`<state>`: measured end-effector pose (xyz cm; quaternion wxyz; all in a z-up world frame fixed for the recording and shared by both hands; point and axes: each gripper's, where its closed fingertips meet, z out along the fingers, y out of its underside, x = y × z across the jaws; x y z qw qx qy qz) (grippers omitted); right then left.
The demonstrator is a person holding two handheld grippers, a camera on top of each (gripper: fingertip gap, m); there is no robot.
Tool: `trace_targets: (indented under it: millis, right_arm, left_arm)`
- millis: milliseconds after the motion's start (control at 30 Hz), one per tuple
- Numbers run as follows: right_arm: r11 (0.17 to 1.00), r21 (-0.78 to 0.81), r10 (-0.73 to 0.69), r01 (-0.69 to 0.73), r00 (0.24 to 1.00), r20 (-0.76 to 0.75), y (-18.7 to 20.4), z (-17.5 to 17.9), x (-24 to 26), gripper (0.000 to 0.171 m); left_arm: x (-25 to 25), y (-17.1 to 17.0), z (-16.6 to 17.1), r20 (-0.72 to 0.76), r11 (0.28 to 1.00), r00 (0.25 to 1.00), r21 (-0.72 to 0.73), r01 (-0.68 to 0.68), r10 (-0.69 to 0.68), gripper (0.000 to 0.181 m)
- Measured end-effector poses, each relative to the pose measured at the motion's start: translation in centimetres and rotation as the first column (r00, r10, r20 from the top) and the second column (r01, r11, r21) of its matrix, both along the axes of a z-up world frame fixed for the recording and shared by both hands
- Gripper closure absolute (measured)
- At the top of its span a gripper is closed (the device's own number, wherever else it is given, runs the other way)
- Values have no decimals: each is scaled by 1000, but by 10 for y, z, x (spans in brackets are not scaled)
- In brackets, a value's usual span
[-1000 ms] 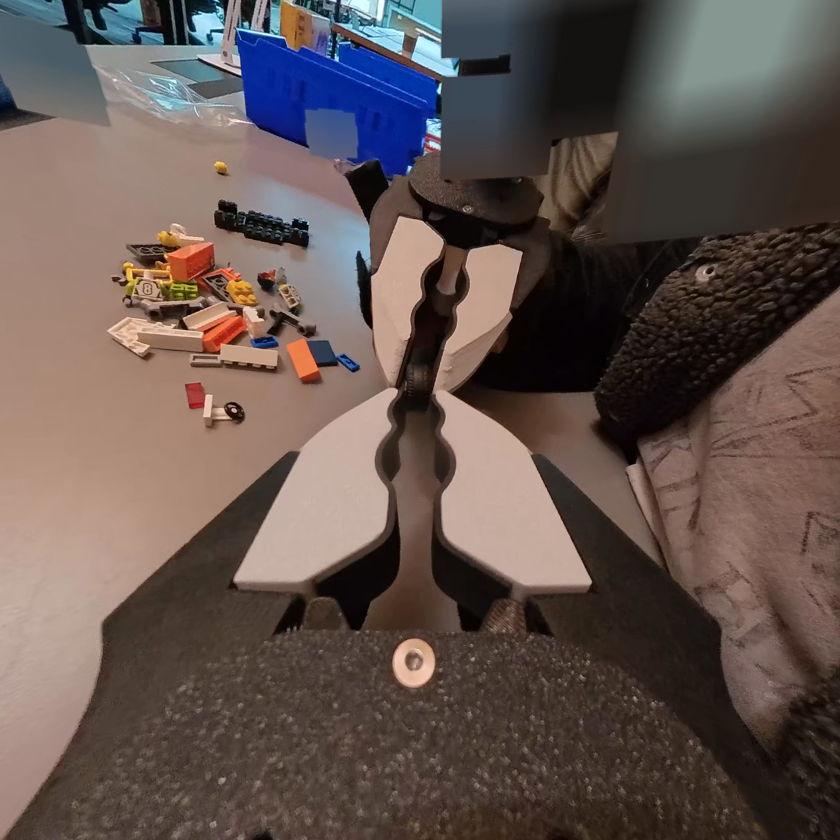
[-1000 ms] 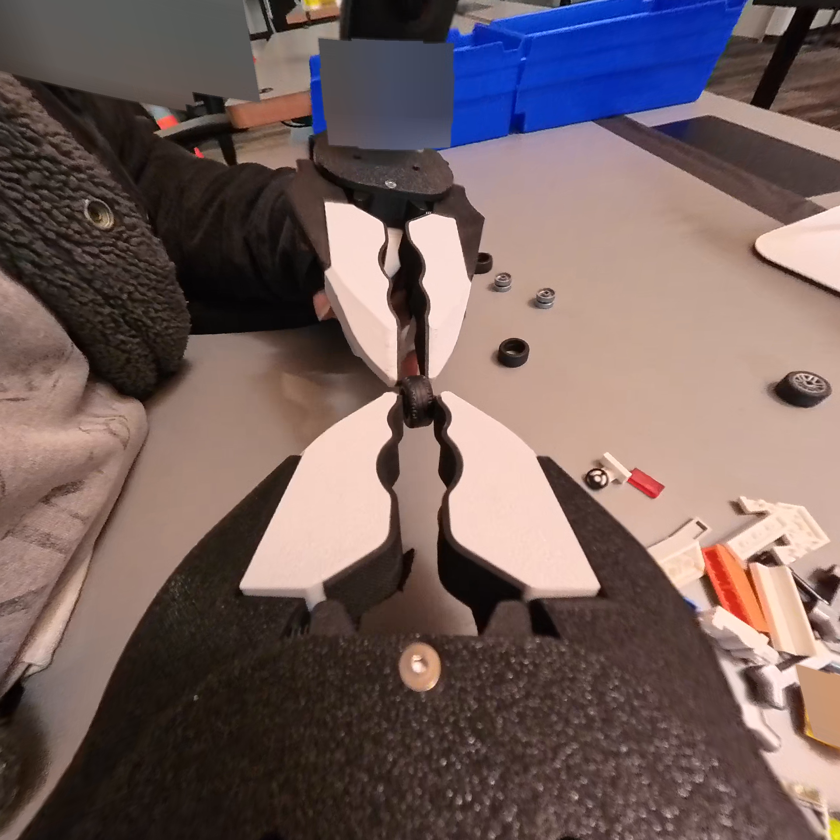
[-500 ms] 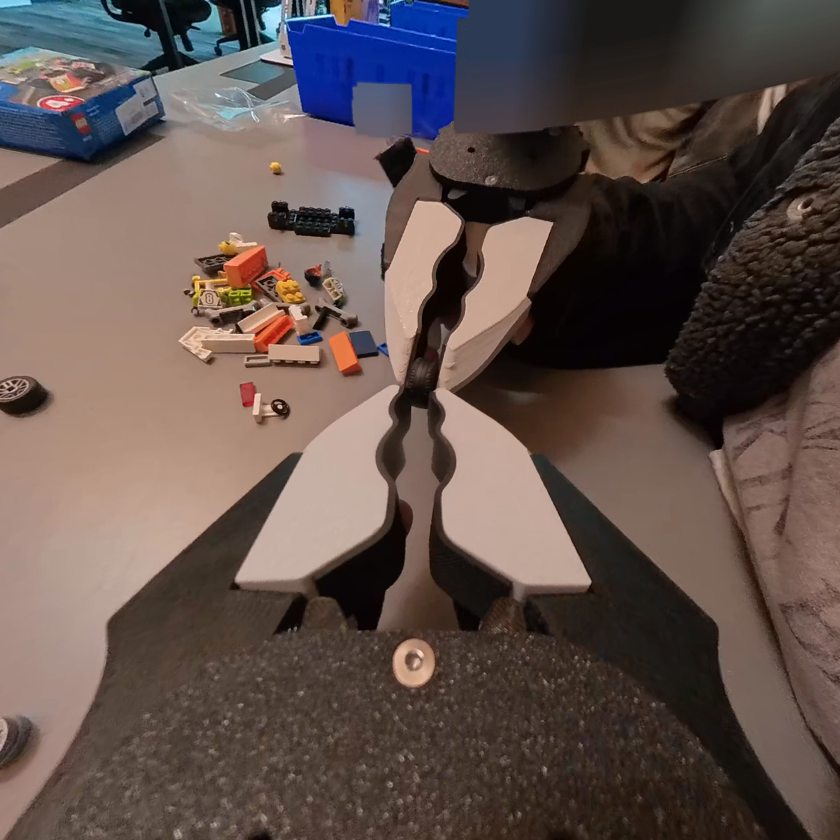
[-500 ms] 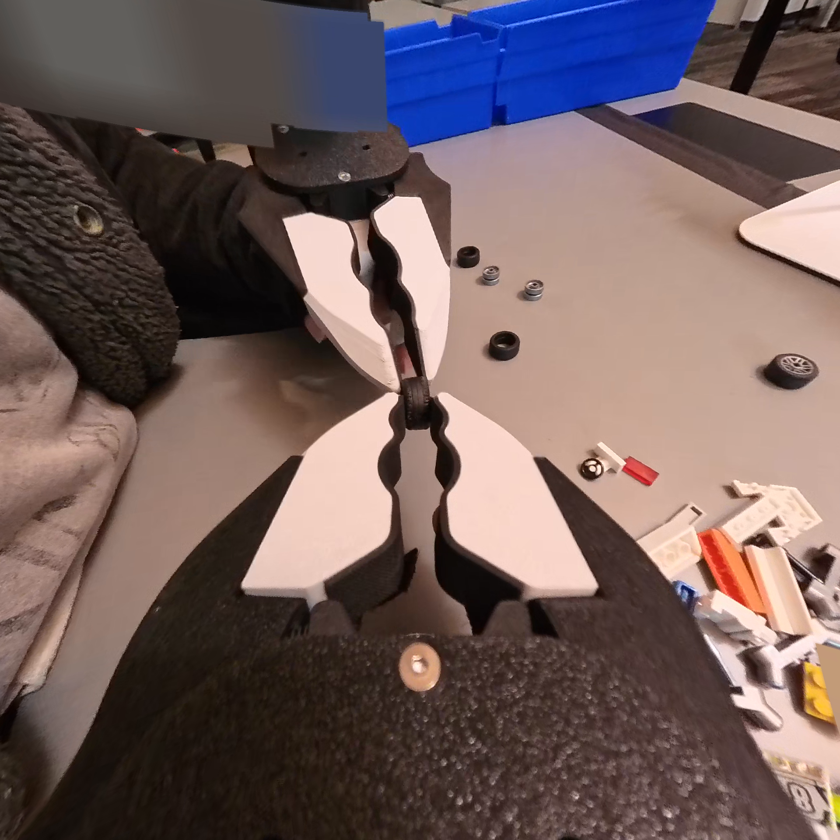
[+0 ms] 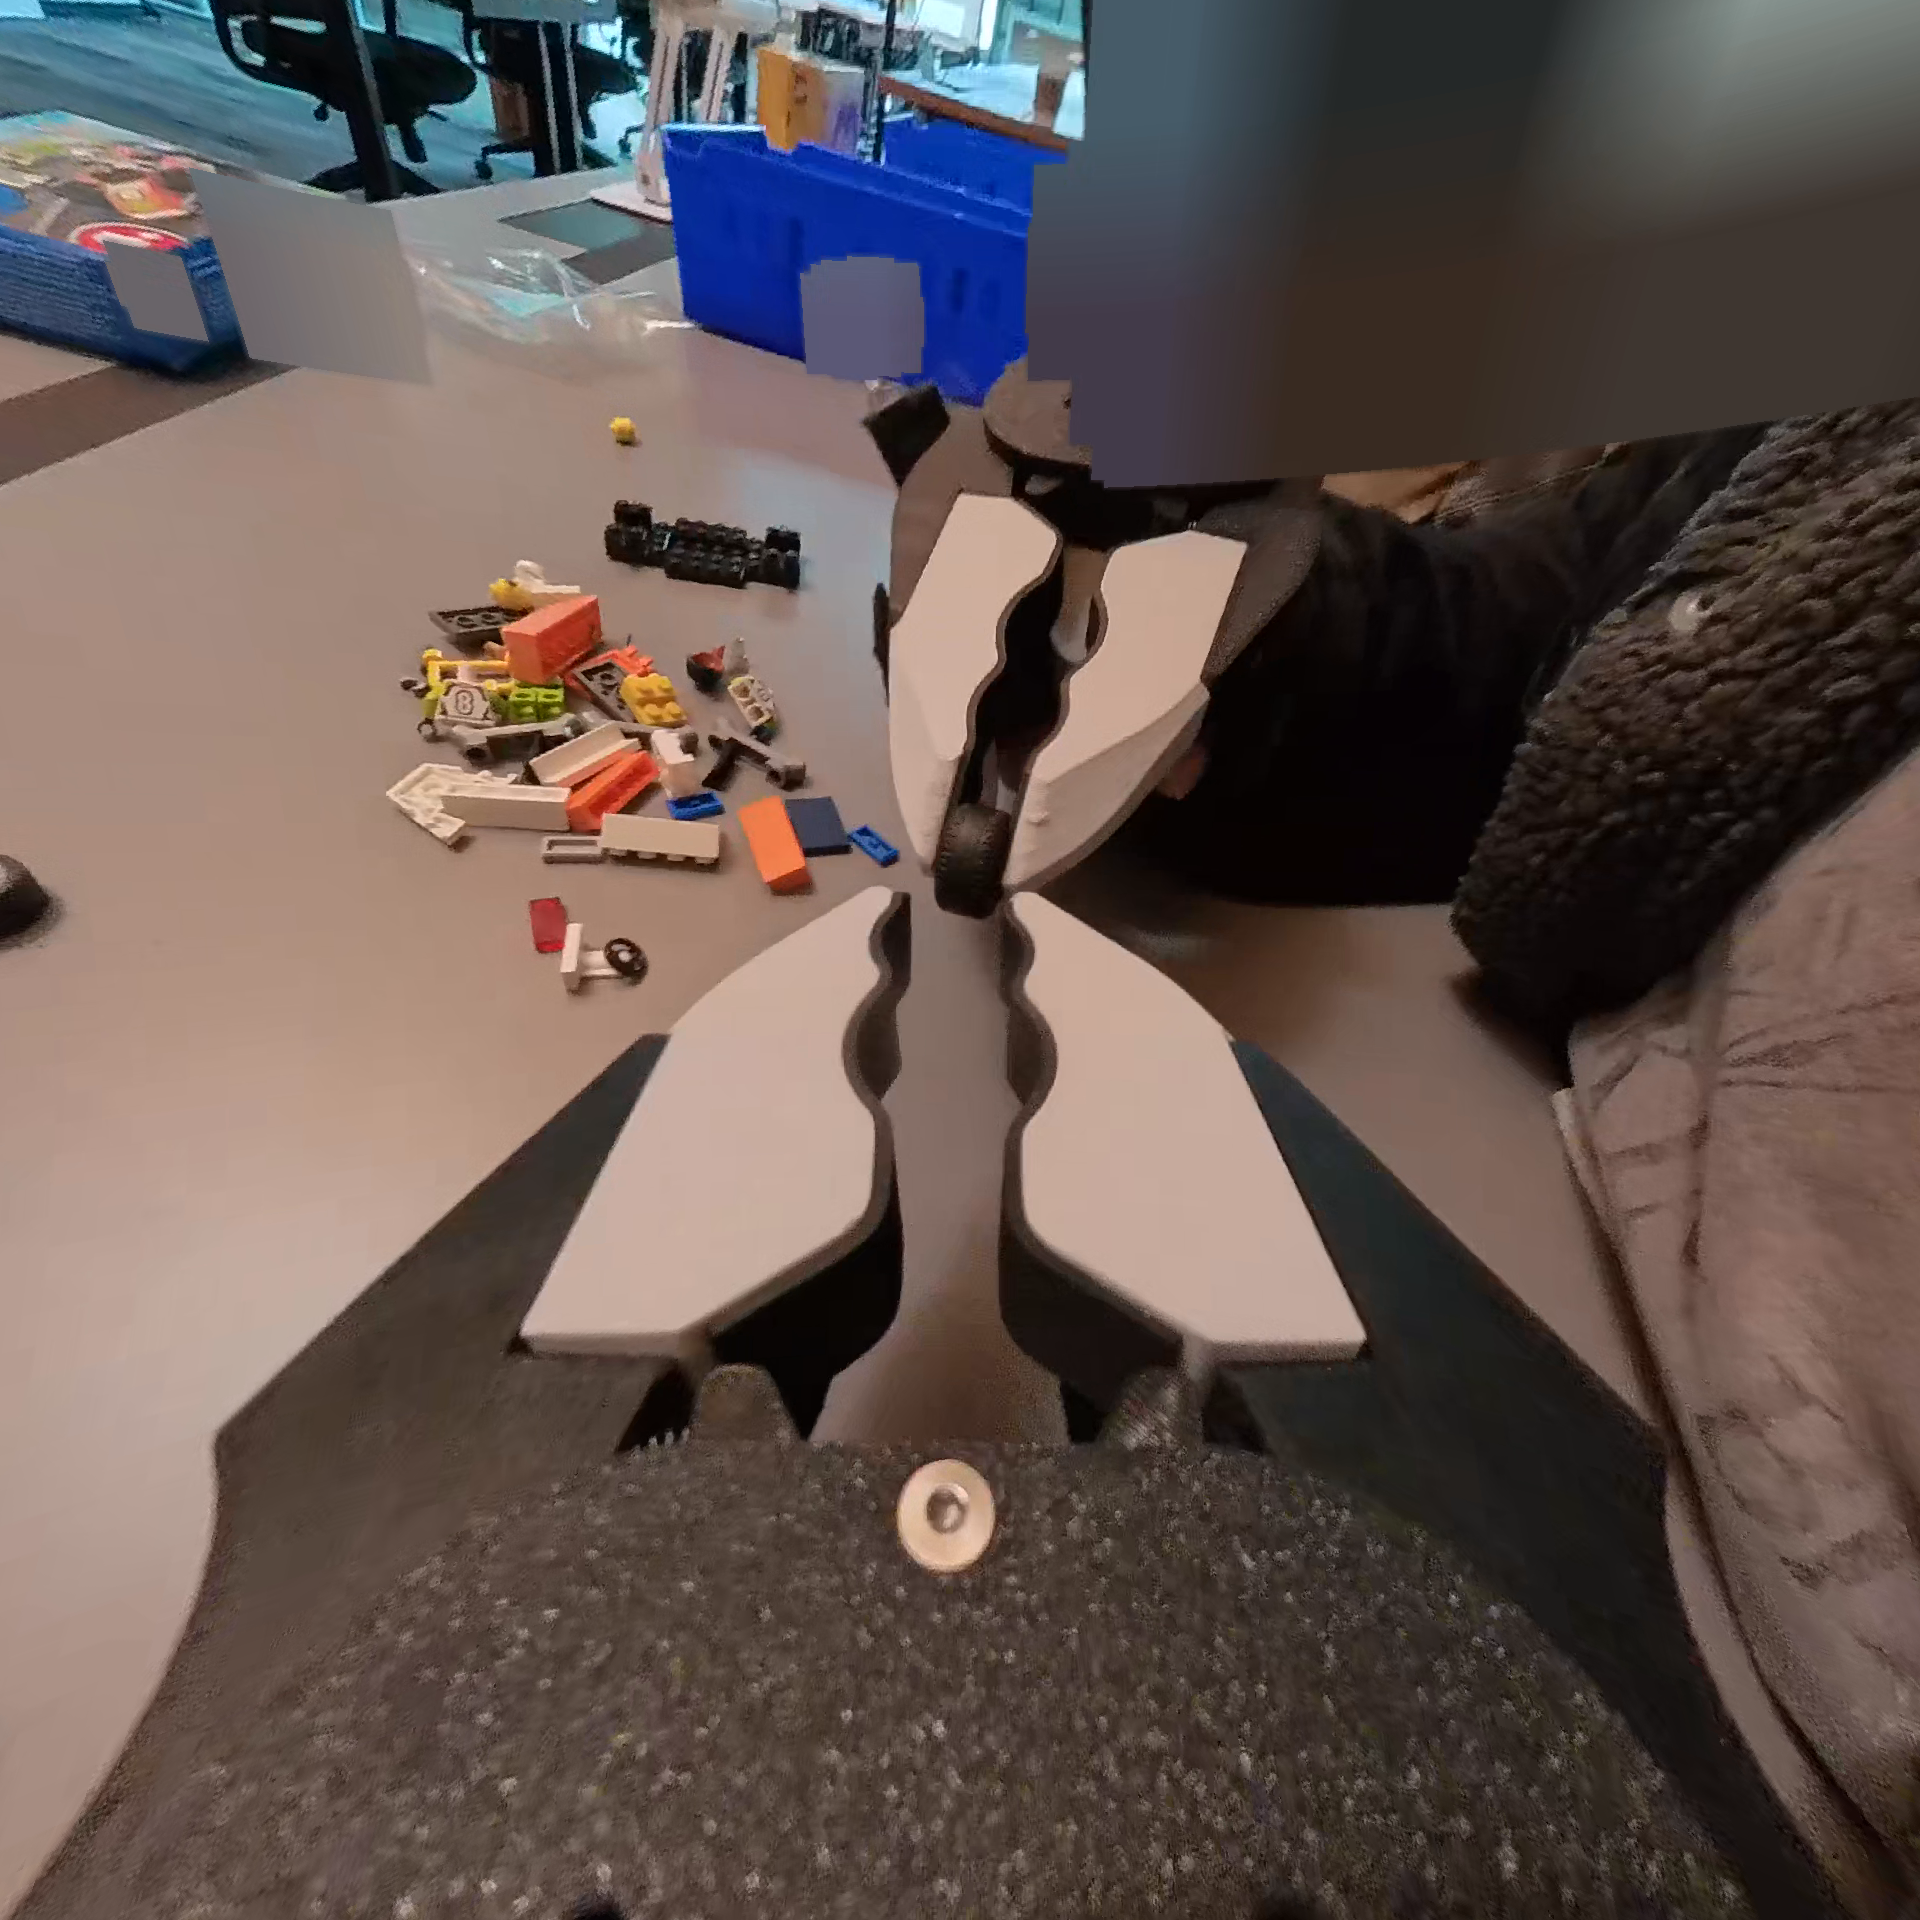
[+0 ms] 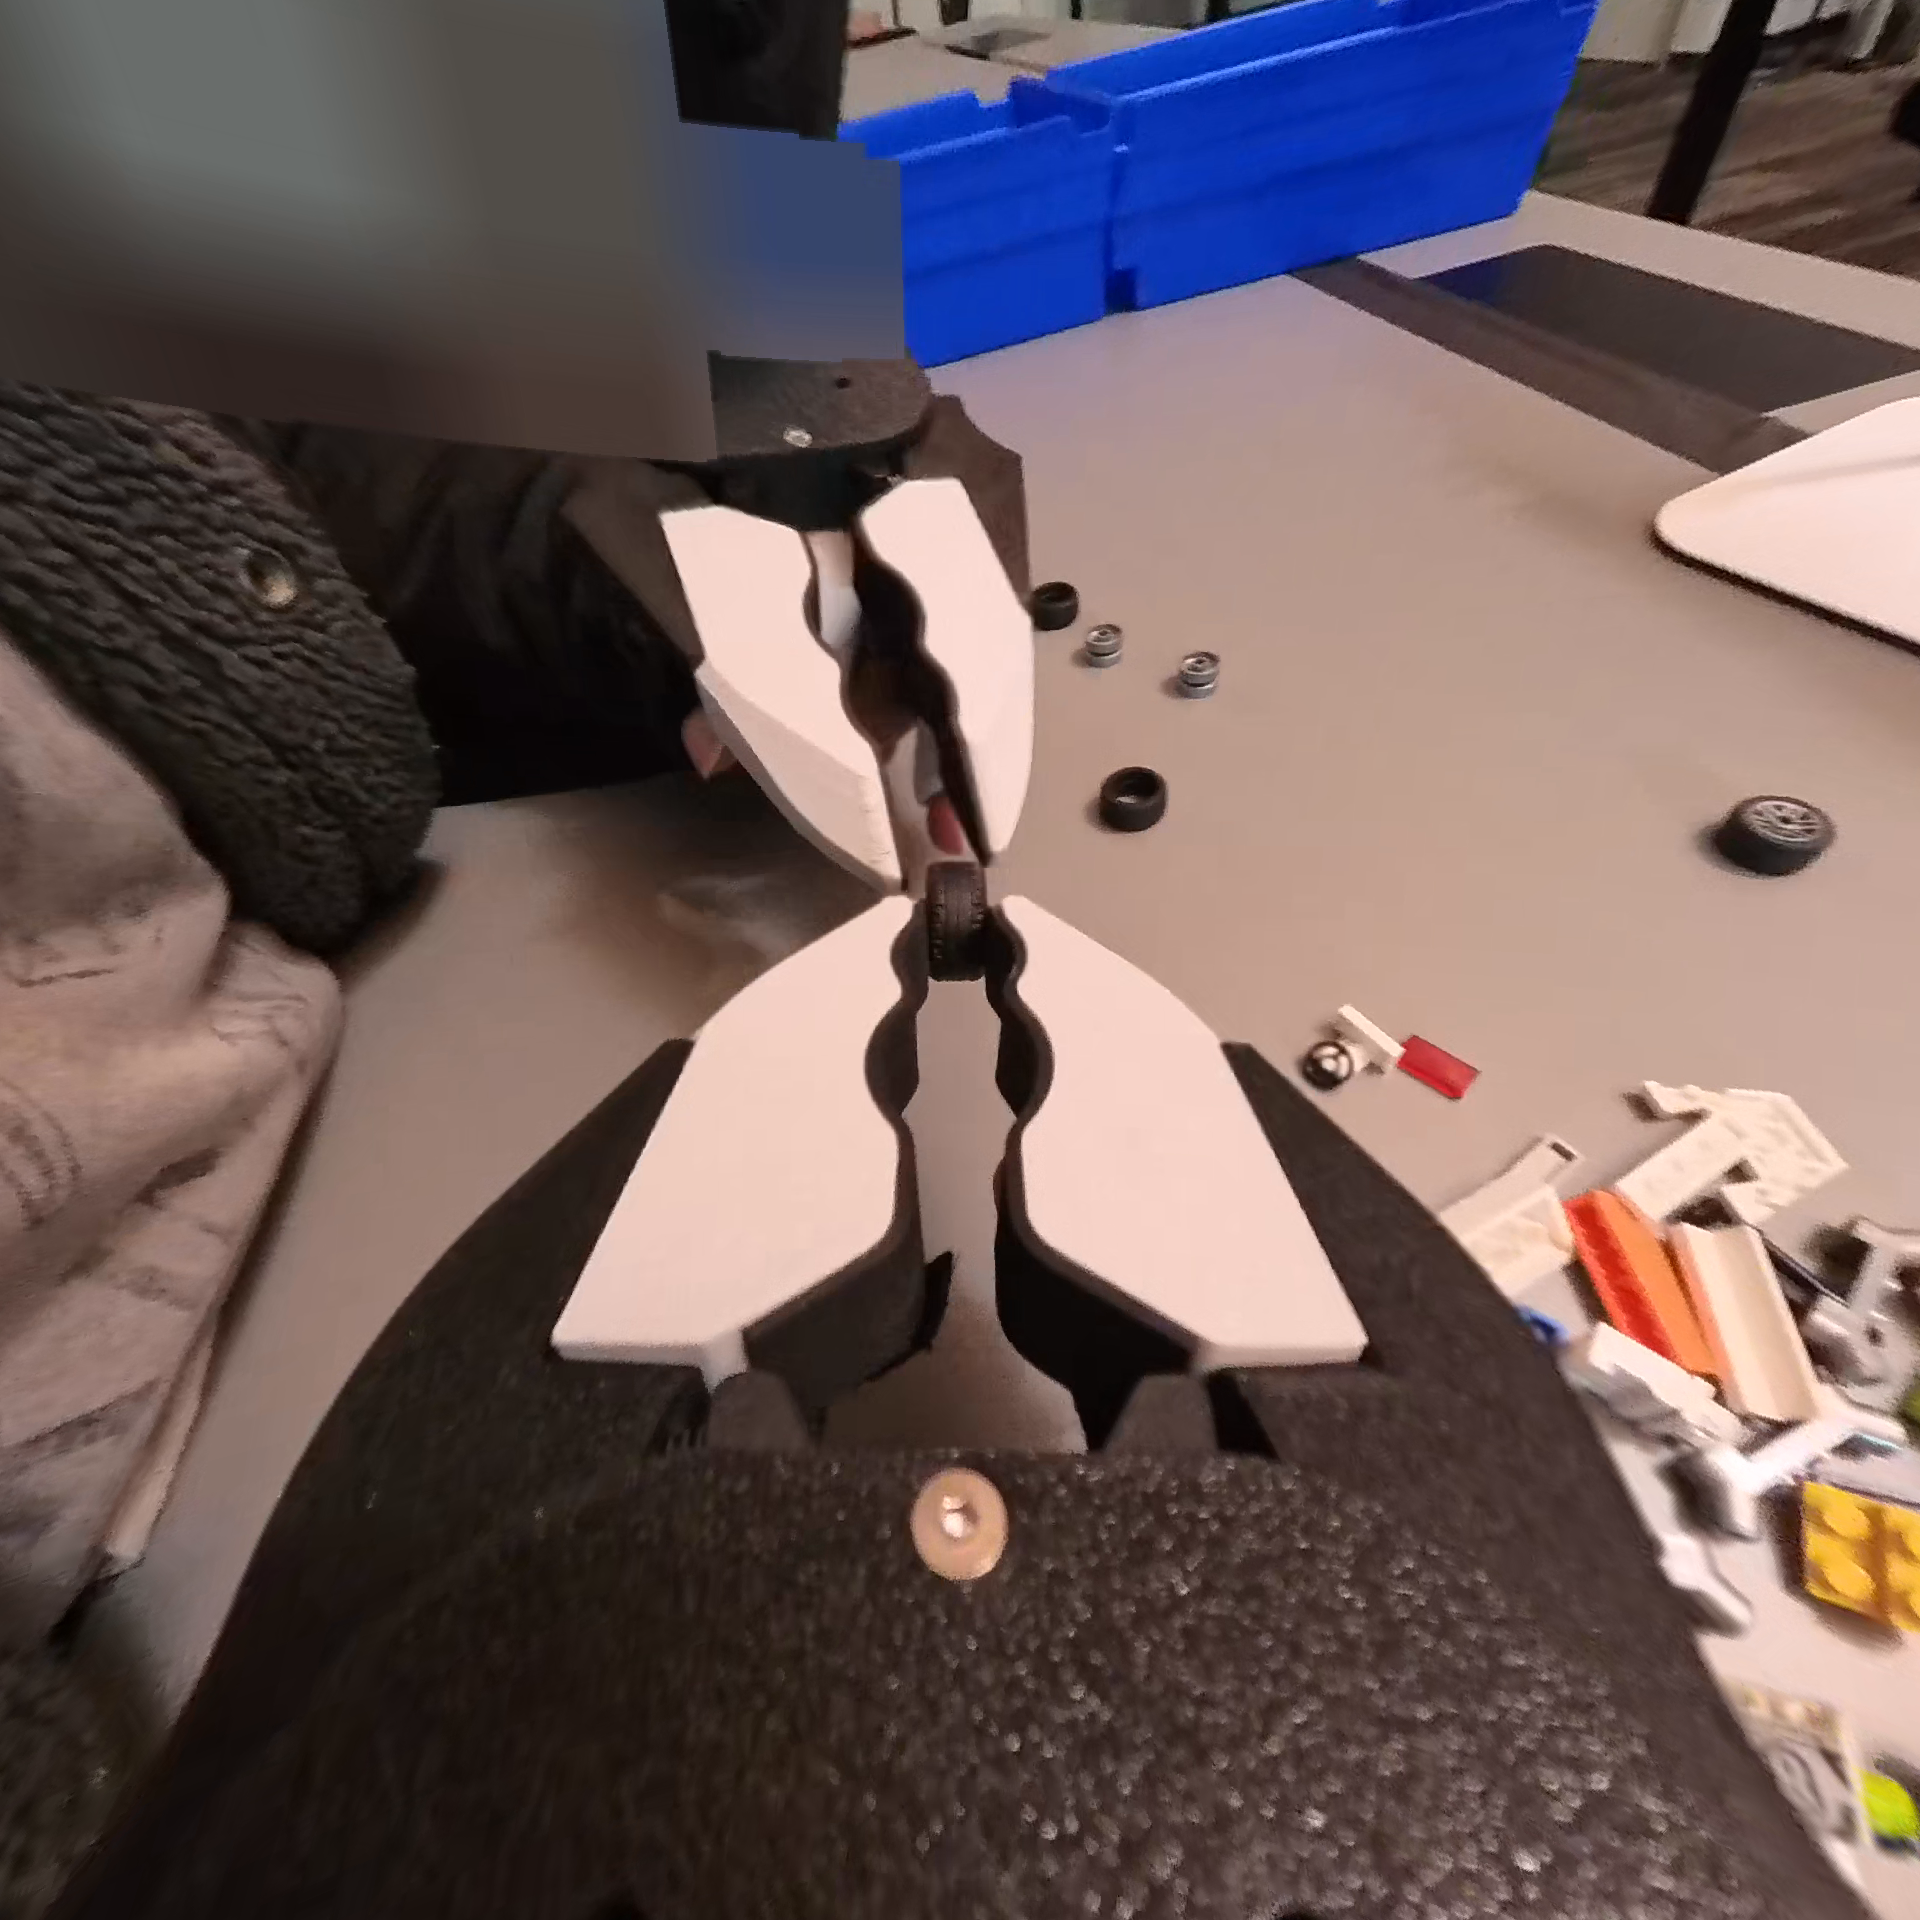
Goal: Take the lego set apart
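Note:
A small black tyre is pinched between the pads of my right gripper, held above the grey table. In the left wrist view the same tyre sits at the tips of the right gripper, facing me. My left gripper is open, its tips just short of the tyre, with only bare table between them. In the right wrist view the left gripper points at the tyre from the far side, its fingers apart.
A pile of loose bricks and a black chassis lie to the left. Loose tyres, grey hubs and a whole wheel lie on the table. Blue bins stand behind. A person's dark sleeve is at the near edge. Left and right tips are no more than a few centimetres apart.
My left gripper's fingers have spread and let go at the tyre, standing just clear of it. My right gripper stays shut on the tyre.

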<state>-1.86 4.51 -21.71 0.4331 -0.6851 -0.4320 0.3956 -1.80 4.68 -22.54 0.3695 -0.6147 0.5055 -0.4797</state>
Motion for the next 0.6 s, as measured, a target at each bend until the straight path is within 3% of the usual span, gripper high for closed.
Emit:
trace_targets:
  millis: [300,600]
  right_arm:
    - [994,-25,102,-104,992,-69,-16,7,-5,161]
    - [996,-23,84,-84,996,-32,-14,1,-3,161]
  left_arm:
    - [1,-16,4,15,997,997,6,80,-80,172]
    - [1,-14,-1,-32,995,999,91,39,-36,173]
